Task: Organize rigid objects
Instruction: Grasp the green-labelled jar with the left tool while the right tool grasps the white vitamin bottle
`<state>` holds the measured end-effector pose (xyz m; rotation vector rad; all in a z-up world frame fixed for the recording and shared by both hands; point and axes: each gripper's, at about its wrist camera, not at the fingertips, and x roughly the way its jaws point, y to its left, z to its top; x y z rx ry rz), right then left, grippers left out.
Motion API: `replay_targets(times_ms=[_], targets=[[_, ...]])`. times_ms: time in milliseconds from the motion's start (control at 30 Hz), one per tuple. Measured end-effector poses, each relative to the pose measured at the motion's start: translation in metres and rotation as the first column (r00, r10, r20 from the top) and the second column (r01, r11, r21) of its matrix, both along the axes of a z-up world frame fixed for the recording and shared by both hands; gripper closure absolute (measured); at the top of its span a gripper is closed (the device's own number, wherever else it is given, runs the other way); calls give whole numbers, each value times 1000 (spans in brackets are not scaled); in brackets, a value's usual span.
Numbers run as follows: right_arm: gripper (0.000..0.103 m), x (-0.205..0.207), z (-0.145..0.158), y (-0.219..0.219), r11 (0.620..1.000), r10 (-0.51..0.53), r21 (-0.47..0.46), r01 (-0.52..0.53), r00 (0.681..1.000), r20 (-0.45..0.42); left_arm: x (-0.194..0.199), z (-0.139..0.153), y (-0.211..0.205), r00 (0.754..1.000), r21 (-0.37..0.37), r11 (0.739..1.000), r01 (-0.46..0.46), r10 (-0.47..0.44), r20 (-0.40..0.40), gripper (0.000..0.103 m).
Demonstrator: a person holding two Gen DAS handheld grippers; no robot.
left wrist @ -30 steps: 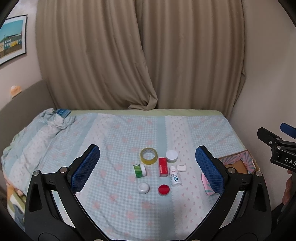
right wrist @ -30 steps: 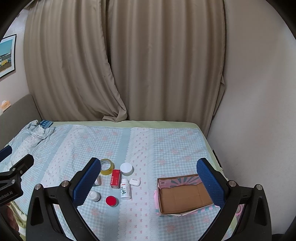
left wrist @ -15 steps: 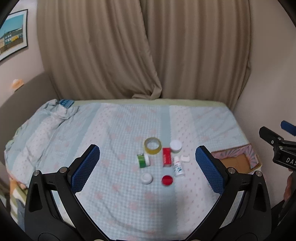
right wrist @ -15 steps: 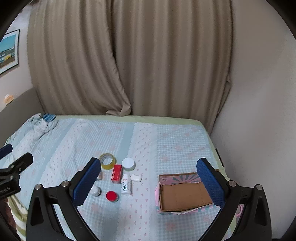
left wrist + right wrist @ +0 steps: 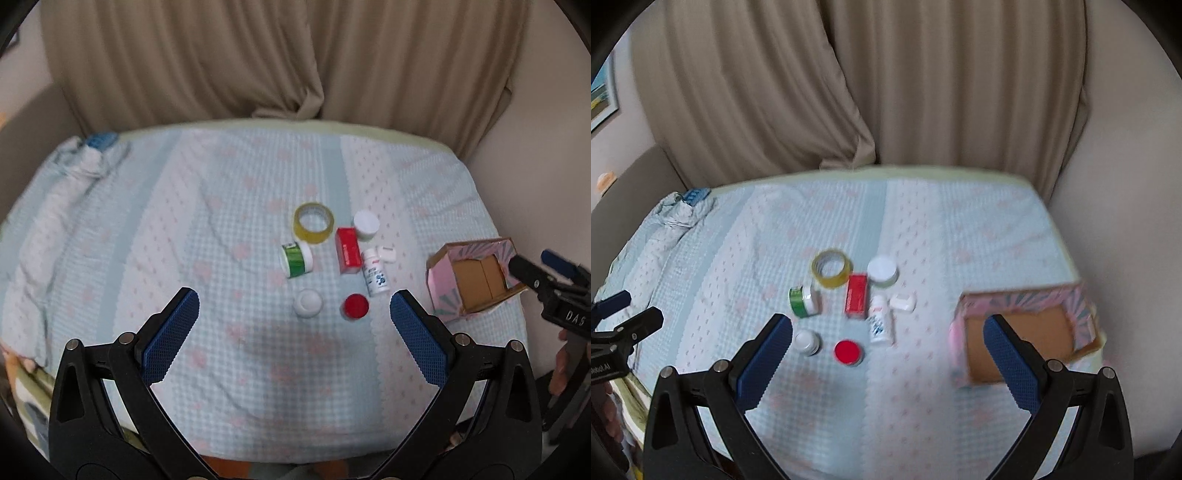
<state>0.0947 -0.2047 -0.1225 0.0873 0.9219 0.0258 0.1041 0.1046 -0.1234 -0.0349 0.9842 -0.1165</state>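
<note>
A cluster of small items lies mid-bed: a yellow tape roll (image 5: 314, 223) (image 5: 832, 267), a green-labelled jar (image 5: 296, 259) (image 5: 803, 301), a red box (image 5: 347, 250) (image 5: 857, 294), a white jar (image 5: 366, 224) (image 5: 882, 271), a white bottle (image 5: 376, 276) (image 5: 880, 324), a small white case (image 5: 387, 253), a white cap (image 5: 307, 302) and a red cap (image 5: 355, 305) (image 5: 847, 352). An empty pink cardboard box (image 5: 476, 280) (image 5: 1027, 332) sits to the right. My left gripper (image 5: 293, 317) and right gripper (image 5: 886, 339) are both open and empty, above the bed's near side.
The bed (image 5: 184, 258) has a light blue patterned cover, bunched at the far left (image 5: 74, 173). Beige curtains (image 5: 295, 55) hang behind it and a wall stands at the right. The right gripper shows at the right edge of the left wrist view (image 5: 554, 295).
Both grippers have moved forward and down toward the bed, so the items and the box look larger and nearer. Both stay open. No item has moved.
</note>
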Motion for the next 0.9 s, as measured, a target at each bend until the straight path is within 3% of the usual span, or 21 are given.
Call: replay_targets(times_ms=[133, 333, 600, 900], targets=[[0, 24, -34, 16, 998, -33, 57, 39, 994, -103, 45, -39, 32, 996, -64, 998, 10, -16, -92, 0], [0, 73, -91, 33, 993, -95, 37, 108, 961, -258, 109, -112, 40, 972, -29, 999, 36, -42, -233, 0], [1, 128, -153, 41, 998, -15, -68, -12, 923, -385, 173, -187, 5, 930, -40, 999, 27, -39, -366, 0], [1, 185, -238, 35, 994, 51, -53, -92, 853, -520, 225, -265, -30, 876, -7, 1000, -23, 16, -483, 1]])
